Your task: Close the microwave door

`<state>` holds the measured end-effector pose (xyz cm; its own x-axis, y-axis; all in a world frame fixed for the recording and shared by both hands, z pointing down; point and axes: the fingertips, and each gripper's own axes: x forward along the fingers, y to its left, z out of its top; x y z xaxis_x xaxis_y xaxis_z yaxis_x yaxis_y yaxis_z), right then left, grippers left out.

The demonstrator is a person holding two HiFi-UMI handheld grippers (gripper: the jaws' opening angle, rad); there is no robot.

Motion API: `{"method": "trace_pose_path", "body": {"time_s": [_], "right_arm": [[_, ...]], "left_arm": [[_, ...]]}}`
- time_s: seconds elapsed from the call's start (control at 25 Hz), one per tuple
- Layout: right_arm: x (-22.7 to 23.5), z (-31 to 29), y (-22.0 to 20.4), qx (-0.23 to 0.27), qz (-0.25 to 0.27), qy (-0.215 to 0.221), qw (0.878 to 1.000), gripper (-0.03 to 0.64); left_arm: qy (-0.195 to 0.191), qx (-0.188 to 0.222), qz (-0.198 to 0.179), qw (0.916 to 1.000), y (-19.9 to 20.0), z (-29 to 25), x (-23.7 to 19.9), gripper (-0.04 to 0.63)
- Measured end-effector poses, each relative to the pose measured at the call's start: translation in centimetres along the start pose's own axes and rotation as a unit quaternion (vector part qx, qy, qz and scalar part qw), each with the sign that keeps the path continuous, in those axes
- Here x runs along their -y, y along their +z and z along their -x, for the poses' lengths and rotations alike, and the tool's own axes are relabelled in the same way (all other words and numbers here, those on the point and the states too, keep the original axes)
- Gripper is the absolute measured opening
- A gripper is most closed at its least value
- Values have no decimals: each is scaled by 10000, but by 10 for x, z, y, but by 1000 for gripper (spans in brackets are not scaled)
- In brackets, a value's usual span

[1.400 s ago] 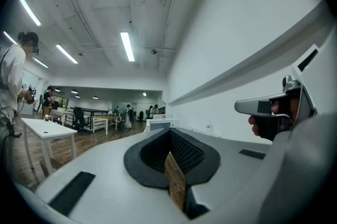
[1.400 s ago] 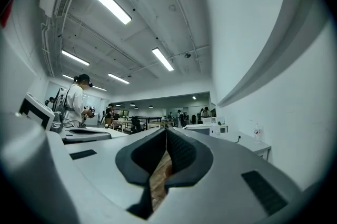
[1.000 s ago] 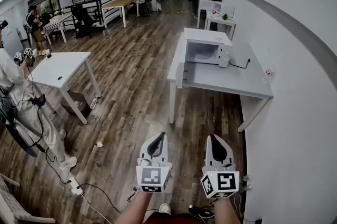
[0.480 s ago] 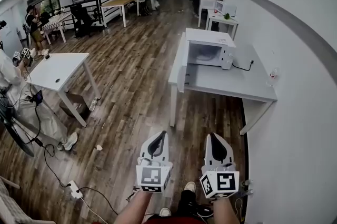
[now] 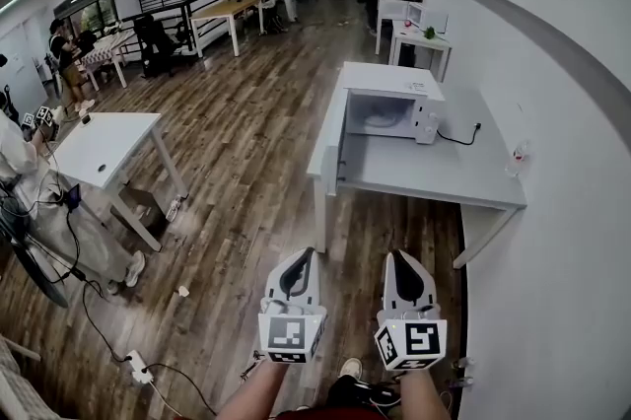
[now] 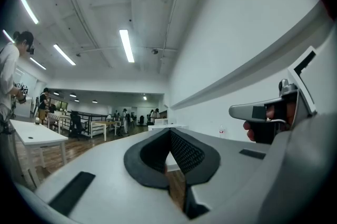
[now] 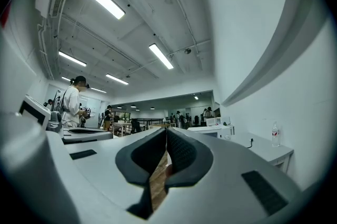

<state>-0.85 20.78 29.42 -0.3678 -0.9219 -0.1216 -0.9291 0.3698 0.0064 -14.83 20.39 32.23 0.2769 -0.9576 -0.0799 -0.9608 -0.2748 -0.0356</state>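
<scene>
Grey table [image 5: 434,179] bears white microwave [image 5: 392,81], door [image 5: 338,140] open; left claw [image 5: 302,254], right claw [image 5: 398,257] closed.

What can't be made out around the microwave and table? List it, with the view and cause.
- Head view: inside of the white microwave oven, too small and distant to tell if anything is in it.
- Head view: its open white door, seen edge-on, so no handle shows.
- Head view: small clear bottle on the grey table, too small to read any label.

One microwave [image 5: 389,107], one grey table [image 5: 434,174], two tongs: left tongs [image 5: 304,253], right tongs [image 5: 394,256].
</scene>
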Motion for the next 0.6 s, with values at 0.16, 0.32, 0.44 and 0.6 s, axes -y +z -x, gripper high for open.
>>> {"method": "trace_pose_path", "body": {"time_s": [0.16,0.32,0.44,0.6], "right_arm": [[29,-26,-5,-33,34,-8,10000,28],[61,-49,-11,-88,-10,9,10000,28],[85,-69,-16,-65,-122,76,9999,28],[101,-88,-24,-29,-176,255,9995,28]], "left_arm": [[59,-28,-30,10000,-2,-38,6,26],[106,-75,-51,9999,-4,-76,13,26],[128,-102,-124,9998,-6,-104,21,26],[274,-176,-68,9994,-13,-124,23,26]]}}
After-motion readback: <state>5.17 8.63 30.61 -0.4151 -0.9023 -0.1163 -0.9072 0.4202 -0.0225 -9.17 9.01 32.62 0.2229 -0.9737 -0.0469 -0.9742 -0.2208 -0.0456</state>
